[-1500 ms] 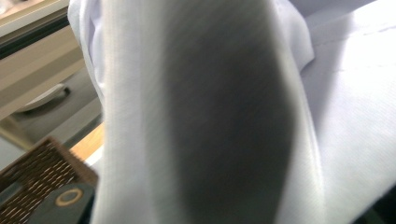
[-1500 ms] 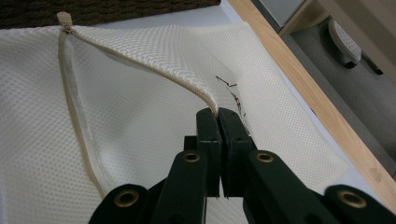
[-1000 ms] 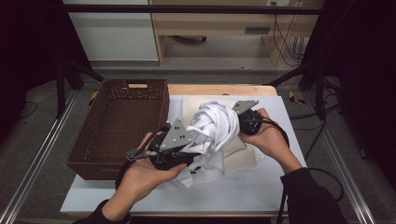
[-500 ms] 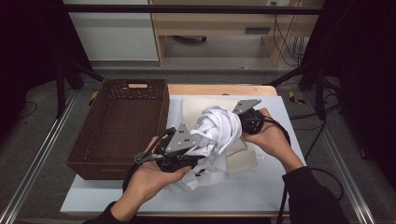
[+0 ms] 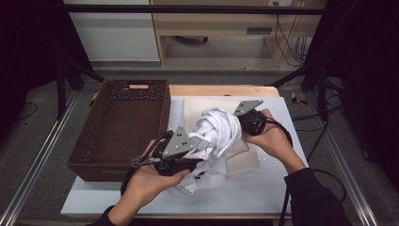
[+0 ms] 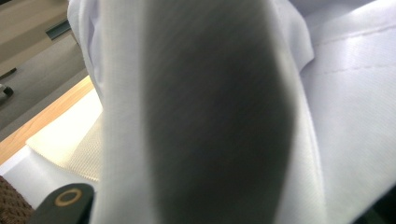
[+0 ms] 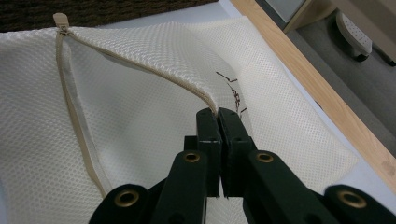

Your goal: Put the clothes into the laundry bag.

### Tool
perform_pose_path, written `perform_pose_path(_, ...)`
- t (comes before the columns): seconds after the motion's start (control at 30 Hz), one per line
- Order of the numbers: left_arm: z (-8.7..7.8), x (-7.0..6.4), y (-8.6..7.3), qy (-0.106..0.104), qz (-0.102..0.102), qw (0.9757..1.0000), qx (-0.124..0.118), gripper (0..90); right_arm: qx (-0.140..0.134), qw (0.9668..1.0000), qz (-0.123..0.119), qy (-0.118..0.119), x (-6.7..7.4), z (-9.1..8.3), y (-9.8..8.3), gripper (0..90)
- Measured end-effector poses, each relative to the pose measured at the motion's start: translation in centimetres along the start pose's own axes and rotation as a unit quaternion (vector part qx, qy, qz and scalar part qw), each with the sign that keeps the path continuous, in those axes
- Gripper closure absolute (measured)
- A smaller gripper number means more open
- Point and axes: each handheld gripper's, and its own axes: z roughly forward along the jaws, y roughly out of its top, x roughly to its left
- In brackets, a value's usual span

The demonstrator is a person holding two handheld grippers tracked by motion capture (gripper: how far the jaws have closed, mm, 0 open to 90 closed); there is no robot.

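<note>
There are two tongs, one at the lower left (image 5: 200,157) and one at the right (image 5: 237,123). One white cloth (image 5: 216,134), one cream mesh bag (image 5: 242,160), one brown basket (image 5: 120,127), one bench (image 5: 263,188).

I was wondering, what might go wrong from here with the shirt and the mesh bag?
The right gripper pinches only the mesh bag's zipper edge, so it may slip and let the opening close. The white shirt, bunched in the left gripper, drapes loosely and could miss the bag or snag.

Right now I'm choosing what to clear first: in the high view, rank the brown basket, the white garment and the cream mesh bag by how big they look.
1. brown basket
2. white garment
3. cream mesh bag, though the garment hides part of it
</note>
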Motion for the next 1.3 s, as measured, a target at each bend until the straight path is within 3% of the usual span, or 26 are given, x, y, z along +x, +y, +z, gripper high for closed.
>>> perform_pose_path(0.27,0.5,-0.2,-0.9,0.001,0.001,0.9999,0.012,61.3,-0.002,1.0,0.007,-0.001,-0.3,-0.1,0.0,88.5)
perform_pose_path(0.5,1.9,-0.3,-2.0,-0.002,0.003,0.9995,0.031,61.2,-0.01,0.9996,0.024,0.003,-0.8,-0.3,-0.2,88.5)
perform_pose_path(0.93,4.4,-0.5,-3.0,-0.008,0.007,0.9981,0.061,61.2,-0.008,0.9998,0.018,-0.005,-1.3,-0.4,0.2,88.6)
perform_pose_path(0.97,4.9,-0.5,-3.1,-0.018,0.004,0.9979,0.063,61.2,-0.008,0.9998,0.017,-0.007,-1.3,-0.4,0.2,88.6)
perform_pose_path(1.03,5.2,-0.4,-3.1,-0.007,0.008,0.9977,0.066,61.2,-0.009,0.9998,0.016,-0.008,-1.4,-0.5,0.3,88.6)
perform_pose_path(1.3,6.8,-0.1,-3.2,0.003,0.007,0.997,0.077,61.1,-0.01,0.9998,0.013,-0.013,-1.6,-0.6,0.5,88.6)
